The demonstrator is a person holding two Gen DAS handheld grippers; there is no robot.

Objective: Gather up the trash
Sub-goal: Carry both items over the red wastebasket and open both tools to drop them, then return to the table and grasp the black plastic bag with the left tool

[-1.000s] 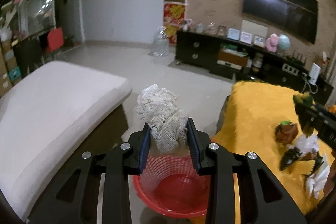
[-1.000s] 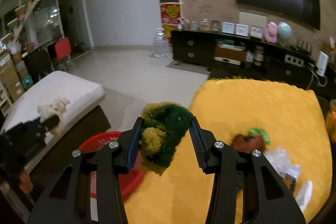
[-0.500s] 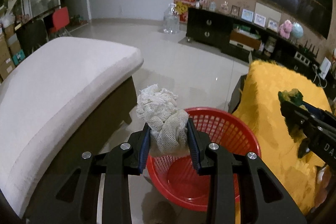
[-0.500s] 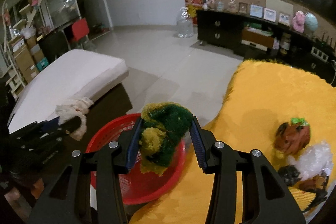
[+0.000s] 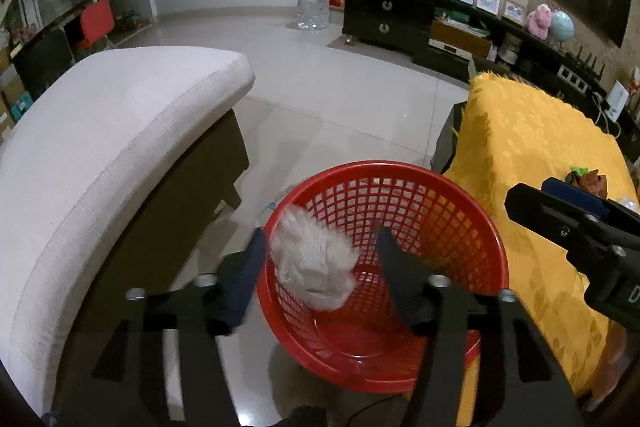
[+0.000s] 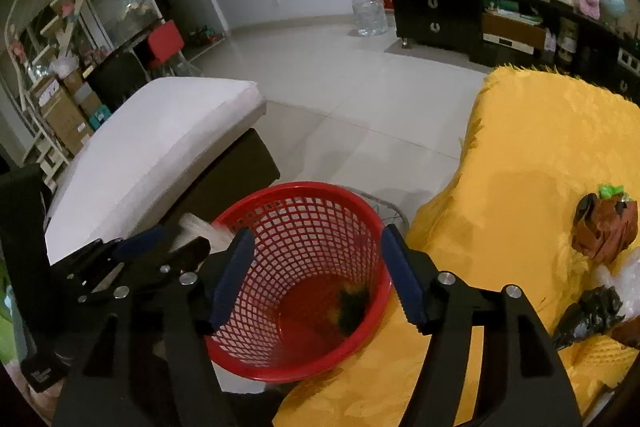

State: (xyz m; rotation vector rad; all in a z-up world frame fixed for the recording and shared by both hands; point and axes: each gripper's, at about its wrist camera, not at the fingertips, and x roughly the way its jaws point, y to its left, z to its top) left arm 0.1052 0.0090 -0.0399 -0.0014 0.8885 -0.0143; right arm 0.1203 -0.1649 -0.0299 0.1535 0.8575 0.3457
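Release step: left tool (image 5: 320,259) spread apart, white mesh wad (image 5: 314,273) loose above red plastic lattice basket (image 5: 476,223); let it drop clear. Right tool (image 6: 316,275) also apart, green-yellow scrubber (image 6: 350,307) on basket bottom. More trash on yellow-covered bench (image 6: 520,155).

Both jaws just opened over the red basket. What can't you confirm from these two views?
- White mesh wad: motion-blurred in left view, mostly hidden behind the left gripper in right view; landed or falling, unclear.
- Green scrubber: dim on the red basket floor.
- Black scrap on yellow cover: too dark to identify.
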